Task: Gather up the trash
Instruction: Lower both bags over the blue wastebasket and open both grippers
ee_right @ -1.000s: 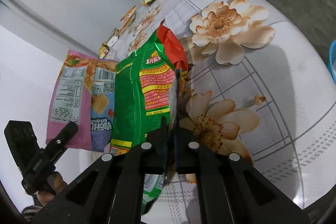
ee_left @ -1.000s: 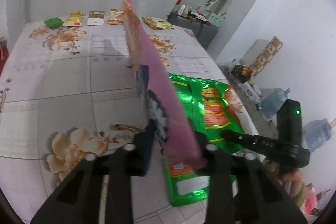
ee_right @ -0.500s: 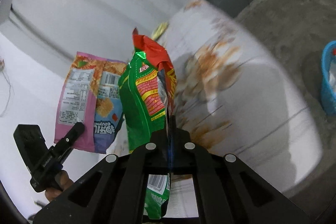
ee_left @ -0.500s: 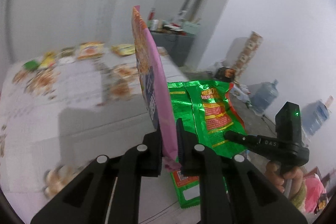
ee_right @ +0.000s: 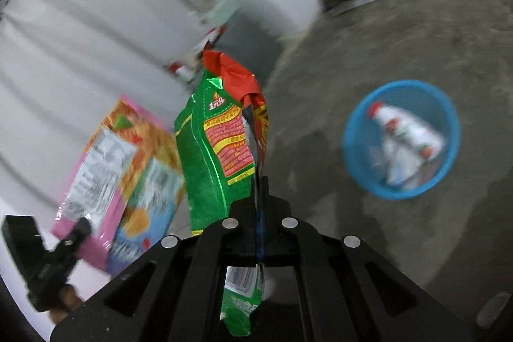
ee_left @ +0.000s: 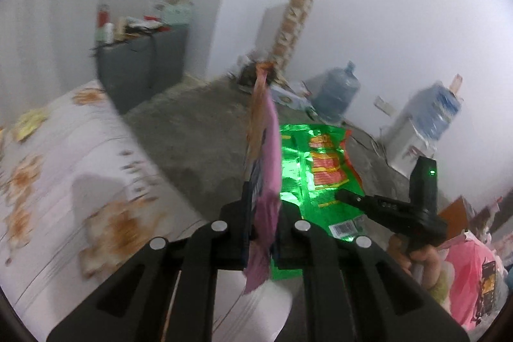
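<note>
Grey concrete floor point(ee_right: 368, 59) fills most of the right wrist view, with white walls behind and a worktop point(ee_left: 57, 181) under a flower-printed cloth at the left of the left wrist view. On the floor stands a round blue basket point(ee_right: 352, 149), and inside it lie a white bottle with a red cap point(ee_right: 407, 130) and some pale wrappers.

Left tongs point(ee_left: 261, 213) are clamped on the lower end of a pink snack bag point(ee_left: 267, 156); their jaws have just been narrowing onto it, and the bag stands edge-on, rising up from between the fingers. Right tongs point(ee_right: 259, 200) are fully closed on a green snack bag point(ee_right: 214, 149) with red and yellow print and a crumpled red top; the bag stands up from the jaws, and its barcode end hangs below them. Both bags are in the air, off the worktop and past its edge, over the floor.

In each view the other tongs show with the hand that grips them, and the two bags hang side by side, close together. Two large blue water bottles point(ee_left: 336, 95) stand by the far wall, and a grey cabinet point(ee_left: 141, 59) loaded with small items stands beyond the worktop's far corner. Much of the scene is blurred.
</note>
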{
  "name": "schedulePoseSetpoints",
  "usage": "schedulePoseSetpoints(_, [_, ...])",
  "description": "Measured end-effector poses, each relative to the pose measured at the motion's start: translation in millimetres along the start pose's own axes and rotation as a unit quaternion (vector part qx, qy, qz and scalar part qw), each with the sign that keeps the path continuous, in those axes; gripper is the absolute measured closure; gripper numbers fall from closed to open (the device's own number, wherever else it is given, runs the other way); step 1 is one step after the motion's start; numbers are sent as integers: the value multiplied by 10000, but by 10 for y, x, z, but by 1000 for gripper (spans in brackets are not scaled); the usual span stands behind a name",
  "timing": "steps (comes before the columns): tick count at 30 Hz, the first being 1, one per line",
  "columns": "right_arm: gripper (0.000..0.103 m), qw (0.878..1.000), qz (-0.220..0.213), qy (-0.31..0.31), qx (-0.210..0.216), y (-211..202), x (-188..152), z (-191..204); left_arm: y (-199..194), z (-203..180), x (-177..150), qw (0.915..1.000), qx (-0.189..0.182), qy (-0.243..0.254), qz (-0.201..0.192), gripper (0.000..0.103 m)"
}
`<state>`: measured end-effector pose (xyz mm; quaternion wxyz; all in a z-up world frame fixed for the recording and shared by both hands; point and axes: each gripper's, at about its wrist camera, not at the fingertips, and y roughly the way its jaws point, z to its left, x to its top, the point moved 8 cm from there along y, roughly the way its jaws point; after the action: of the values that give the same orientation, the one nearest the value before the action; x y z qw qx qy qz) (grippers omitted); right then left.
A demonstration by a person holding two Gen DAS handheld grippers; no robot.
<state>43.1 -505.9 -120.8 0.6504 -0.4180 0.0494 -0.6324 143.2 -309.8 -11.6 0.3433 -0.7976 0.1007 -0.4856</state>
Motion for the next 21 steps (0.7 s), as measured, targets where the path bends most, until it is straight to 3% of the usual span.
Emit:
schedulePoseSetpoints(7, [103, 9983, 140, 116, -548, 623, 298, -813, 767, -192, 104, 9982, -246, 13, 552, 94])
schedulePoseSetpoints(12, [98, 9920, 636, 275, -1052, 1238, 302, -1378, 1391, -339, 131, 9914, -576, -127, 1167, 94])
schedulePoseSetpoints(14, [79, 9877, 756, 413, -1302, 1361, 291, -1585, 1670, -425, 116, 9847, -844, -144, 1518, 94])
schedulePoseSetpoints(15, [63, 9851, 724, 531, -1464, 1376, 284, -1711, 1818, -465, 101, 9803, -981, -148, 1708, 94])
schedulePoseSetpoints(17, [61, 9853, 564, 742, -1434, 1286, 271, -1832, 2103, -536, 72, 9713, -1218, -110, 2042, 94])
schedulePoseSetpoints(21, [54, 9833, 193, 1195, -1359, 985, 184, -2028, 2679, -523, -25, 9610, -1198, -250, 2481, 94])
